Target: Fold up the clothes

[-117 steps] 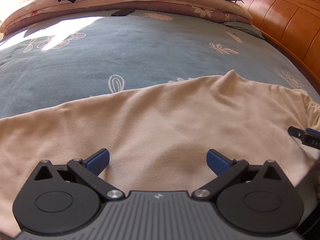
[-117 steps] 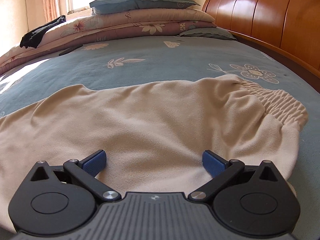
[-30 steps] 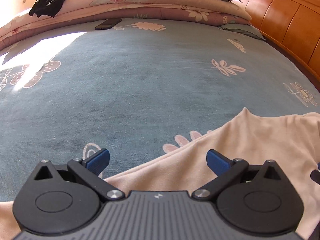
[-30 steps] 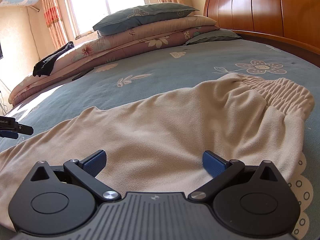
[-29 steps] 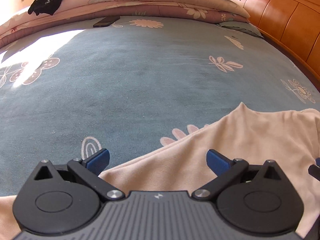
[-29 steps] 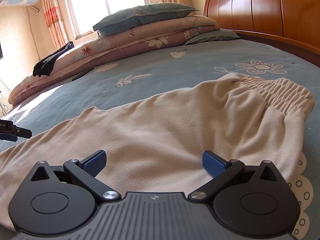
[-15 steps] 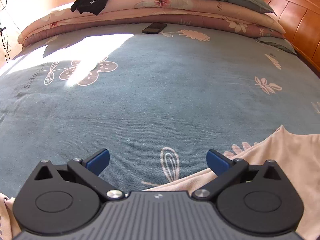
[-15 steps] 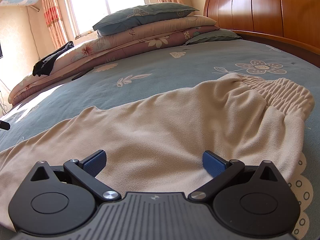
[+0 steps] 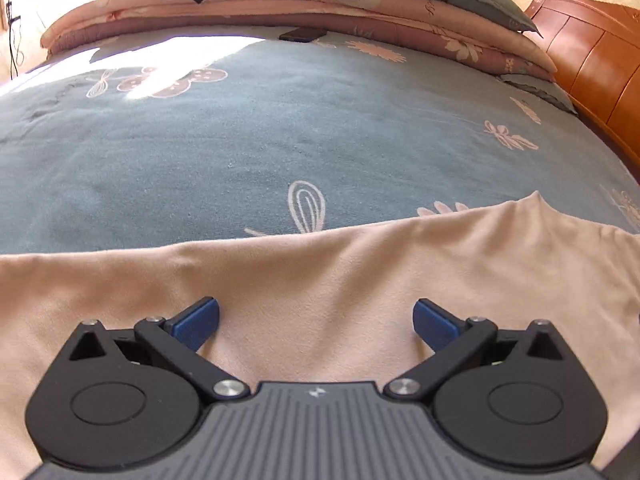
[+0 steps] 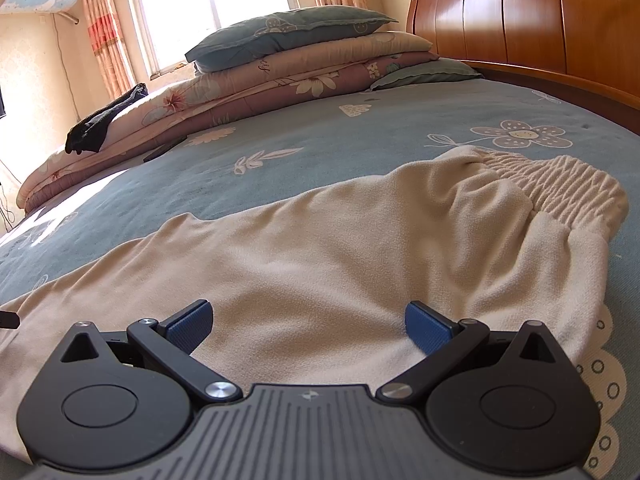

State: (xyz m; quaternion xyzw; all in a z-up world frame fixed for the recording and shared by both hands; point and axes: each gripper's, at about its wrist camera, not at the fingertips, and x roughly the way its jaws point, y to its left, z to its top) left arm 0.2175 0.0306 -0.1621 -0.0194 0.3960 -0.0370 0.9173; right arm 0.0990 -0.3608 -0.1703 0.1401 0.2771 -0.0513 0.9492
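A pair of cream trousers lies spread flat across the near part of a blue flowered bedspread, running from the left edge to the right. In the left wrist view the left gripper hangs low over the trouser cloth, its two blue fingers set wide apart with nothing between them but the fabric underneath. Whether they touch the cloth cannot be told. The far edge of the trousers crosses just beyond the fingers, and a small peak of cloth stands up at the right.

In the right wrist view the right gripper is likewise spread wide and empty, low above the trousers. To its right the gathered elastic waistband lies on the bedspread, close to the right end of the garment. A small black tip of the other gripper shows at the far left edge.

At the far side of the bed, folded quilts are stacked with a blue pillow on top. A black garment is draped over their left end, and a dark phone lies on the bedspread just in front of them. A wooden headboard rises on the right.
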